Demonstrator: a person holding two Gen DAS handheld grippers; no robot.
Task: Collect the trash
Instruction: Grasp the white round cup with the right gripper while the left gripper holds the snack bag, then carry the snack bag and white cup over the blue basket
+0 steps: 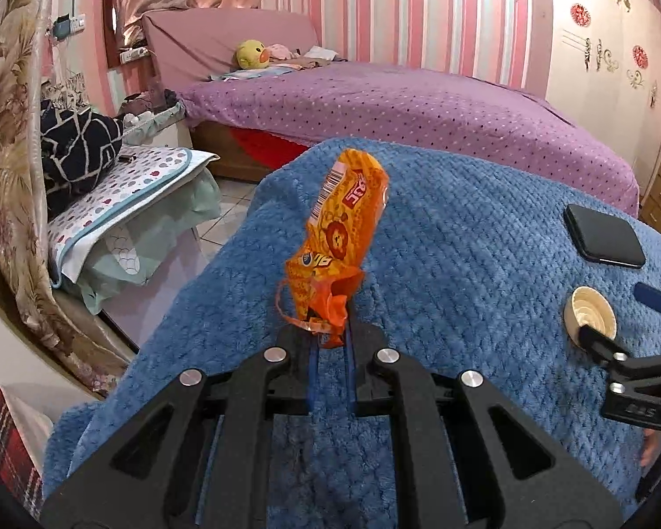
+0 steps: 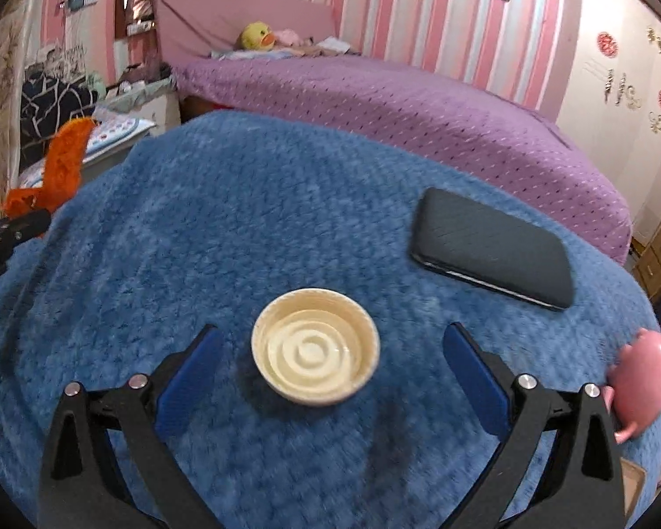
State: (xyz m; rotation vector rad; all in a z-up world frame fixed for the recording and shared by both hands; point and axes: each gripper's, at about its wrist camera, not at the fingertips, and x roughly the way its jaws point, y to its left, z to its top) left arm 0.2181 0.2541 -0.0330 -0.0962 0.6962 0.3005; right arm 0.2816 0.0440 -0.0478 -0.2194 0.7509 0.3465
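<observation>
The right gripper (image 2: 330, 368) stood wide open low in the frame, a cream lid (image 2: 315, 346) between its blue pads (image 2: 188, 379) on the blue blanket (image 2: 198, 242).

Black gripper (image 2: 326, 370) linkages, blue pads, silver rivets

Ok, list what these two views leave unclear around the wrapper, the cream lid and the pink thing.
- Orange wrapper: its pinched end is hidden between the closed pads of the left gripper; in the right wrist view it is blurred.
- Cream lid: its underside rests on the blue blanket, unseen.
- Pink object: partly behind the right gripper frame; what it is cannot be told.
- Trash container: in neither view.
</observation>
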